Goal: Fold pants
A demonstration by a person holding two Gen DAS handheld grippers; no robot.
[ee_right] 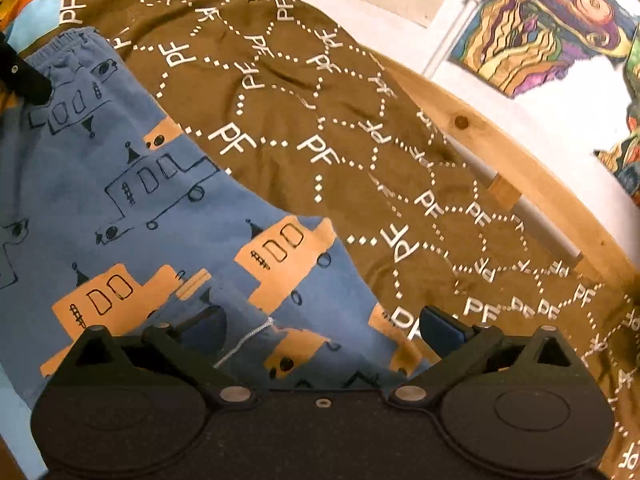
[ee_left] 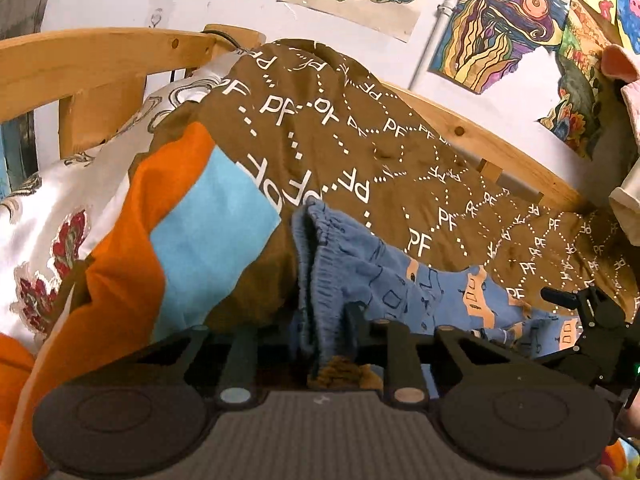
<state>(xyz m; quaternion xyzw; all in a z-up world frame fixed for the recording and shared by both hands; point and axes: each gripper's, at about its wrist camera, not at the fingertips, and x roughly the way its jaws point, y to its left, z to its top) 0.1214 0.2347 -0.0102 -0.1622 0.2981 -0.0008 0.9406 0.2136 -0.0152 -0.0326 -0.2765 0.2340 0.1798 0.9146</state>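
Note:
Blue pants with orange truck prints (ee_right: 120, 200) lie on a brown patterned blanket (ee_right: 320, 120). In the left wrist view my left gripper (ee_left: 332, 332) is shut on the pants' waistband (ee_left: 320, 264), which bunches up between the fingers. In the right wrist view my right gripper (ee_right: 320, 328) is open over the lower part of the pants; the blue right finger pad (ee_right: 444, 328) shows and cloth lies between the fingers. The right gripper also shows at the right edge of the left wrist view (ee_left: 592, 320).
A wooden bed rail (ee_right: 500, 148) runs behind the blanket, with drawings on the wall (ee_left: 512, 28). An orange and light blue cloth (ee_left: 180, 240) and a white floral pillow (ee_left: 44, 232) lie to the left. Pink clothing (ee_left: 624, 80) hangs at the right.

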